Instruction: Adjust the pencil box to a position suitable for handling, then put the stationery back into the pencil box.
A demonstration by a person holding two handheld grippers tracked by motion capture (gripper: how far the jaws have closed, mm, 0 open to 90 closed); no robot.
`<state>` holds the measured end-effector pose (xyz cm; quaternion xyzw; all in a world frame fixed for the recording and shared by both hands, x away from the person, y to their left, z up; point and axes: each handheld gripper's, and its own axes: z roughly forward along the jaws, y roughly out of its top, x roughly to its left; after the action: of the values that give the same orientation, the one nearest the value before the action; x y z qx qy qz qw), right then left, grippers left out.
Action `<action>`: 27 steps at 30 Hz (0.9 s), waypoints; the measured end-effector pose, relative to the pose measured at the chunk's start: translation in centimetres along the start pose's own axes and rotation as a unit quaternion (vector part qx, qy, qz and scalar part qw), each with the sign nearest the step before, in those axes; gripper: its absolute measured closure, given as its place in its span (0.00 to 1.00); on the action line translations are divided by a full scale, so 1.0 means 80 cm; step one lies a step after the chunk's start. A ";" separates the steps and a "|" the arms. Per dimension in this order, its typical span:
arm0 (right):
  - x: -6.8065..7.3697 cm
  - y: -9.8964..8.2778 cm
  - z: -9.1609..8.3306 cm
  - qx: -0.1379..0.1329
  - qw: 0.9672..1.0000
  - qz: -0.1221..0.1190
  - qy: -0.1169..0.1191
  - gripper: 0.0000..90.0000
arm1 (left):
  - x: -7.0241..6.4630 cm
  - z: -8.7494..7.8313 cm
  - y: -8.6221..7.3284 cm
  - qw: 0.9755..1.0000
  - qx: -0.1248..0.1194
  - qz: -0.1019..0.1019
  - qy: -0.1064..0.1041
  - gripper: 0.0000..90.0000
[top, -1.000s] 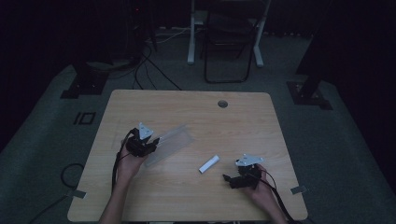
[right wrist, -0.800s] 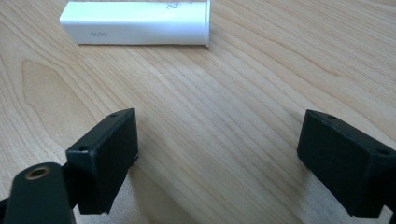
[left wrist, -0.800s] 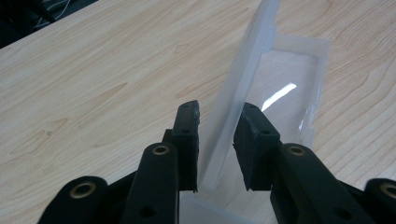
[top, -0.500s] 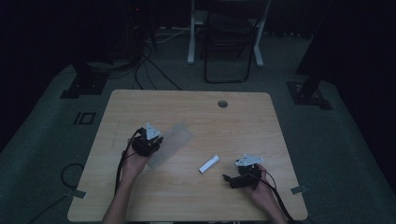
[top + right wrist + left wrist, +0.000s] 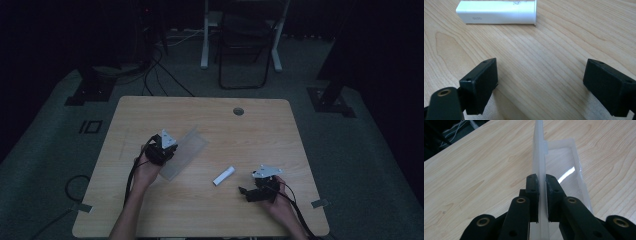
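A clear plastic case [image 5: 189, 148] lies left of the middle of the wooden table [image 5: 260, 130]. My left gripper [image 5: 170, 149] sits at its near left end. In the left gripper view its jaws have just been closing, and the left gripper [image 5: 542, 182] is now shut on the case's upright translucent wall [image 5: 539, 155], with the clear panel [image 5: 564, 170] flat to the right. A white tube [image 5: 223, 175] lies on its side near the middle. My right gripper [image 5: 246, 194] rests open just right of it; the right gripper view shows the tube [image 5: 497, 12] ahead of the open right gripper [image 5: 541, 75].
A round cable hole [image 5: 238, 111] sits near the table's far edge. Beyond the table stand a chair [image 5: 245, 45] and stand feet on the dark carpet. Cables trail from both grippers off the near edge.
My left gripper has shifted a little right onto the clear case and its jaws have closed on the case's wall. The right gripper and the white tube have stayed put.
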<state>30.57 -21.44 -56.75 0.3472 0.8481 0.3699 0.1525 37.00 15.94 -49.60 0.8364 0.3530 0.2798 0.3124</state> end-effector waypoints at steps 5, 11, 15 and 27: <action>0.000 0.000 0.000 0.000 1.000 0.000 0.000 0.14 | -0.002 0.001 0.002 1.000 -0.006 0.013 -0.015 0.92; 0.000 0.000 0.000 0.000 1.000 0.000 0.000 0.14 | -0.001 0.001 0.001 1.000 -0.010 0.008 -0.022 0.82; 0.000 0.000 0.000 0.000 1.000 0.000 0.000 0.14 | 0.001 -0.002 0.000 1.000 -0.013 0.004 -0.018 0.76; 0.000 0.000 0.000 0.000 1.000 0.000 0.000 0.14 | 0.005 -0.017 -0.008 1.000 -0.020 -0.009 -0.004 0.65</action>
<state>30.57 -21.44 -56.75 0.3472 0.8481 0.3700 0.1526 36.03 17.03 -49.10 0.8276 0.3538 0.2807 0.3332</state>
